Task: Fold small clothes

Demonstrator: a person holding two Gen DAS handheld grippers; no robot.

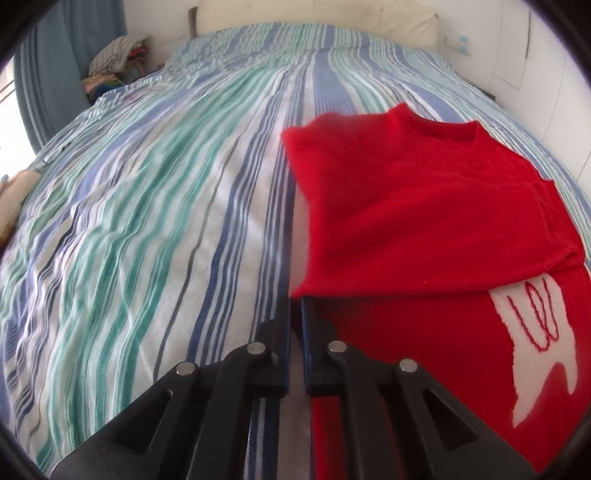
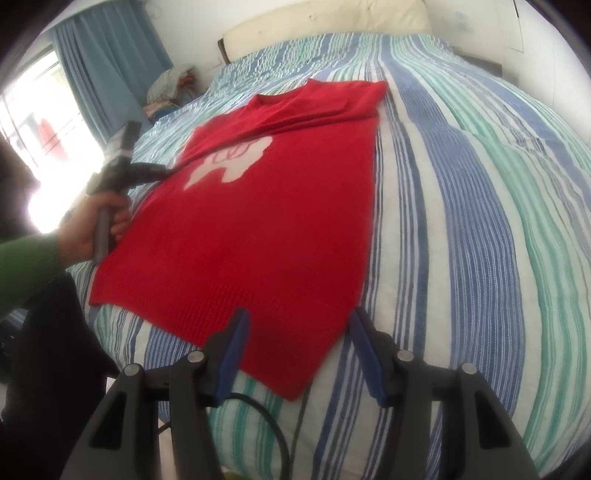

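Observation:
A small red knit sweater with a white figure on its chest lies flat on the striped bed. Its right sleeve is folded across the chest. My left gripper is shut on the edge of a red sleeve flap and holds it over the sweater body; it also shows in the right wrist view at the sweater's left side. My right gripper is open and empty, just above the sweater's near hem.
The bed has a blue, green and white striped cover and a cream headboard. A pile of clothes sits at the far left by a blue curtain. A black cable runs below the right gripper.

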